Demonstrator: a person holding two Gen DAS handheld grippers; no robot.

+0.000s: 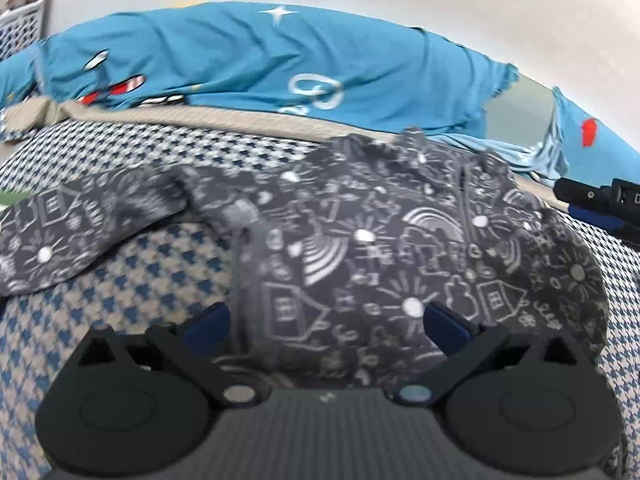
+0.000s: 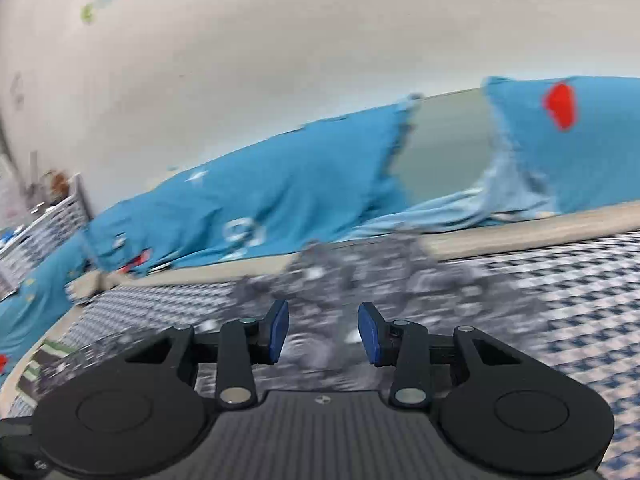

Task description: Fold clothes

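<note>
A dark grey garment (image 1: pixel 360 240) printed with white doodles lies crumpled on a blue-and-beige houndstooth bedcover (image 1: pixel 160 264). One sleeve (image 1: pixel 80 220) stretches out to the left. My left gripper (image 1: pixel 326 326) hovers over the garment's near edge, wide open, with cloth below the blue pads and nothing pinched. In the right wrist view the same garment (image 2: pixel 340 276) is blurred, just beyond my right gripper (image 2: pixel 324 334). That gripper's blue pads stand apart with nothing between them. A black part of the right gripper's frame (image 1: pixel 596 194) shows at the garment's right side.
Blue printed bedding (image 1: pixel 240 52) (image 2: pixel 280 200) is heaped along the white wall behind the bedcover's beige border. A white lattice basket (image 1: pixel 24 20) (image 2: pixel 60 216) stands at the far left. Bare houndstooth cover (image 2: pixel 560 300) lies to the right of the garment.
</note>
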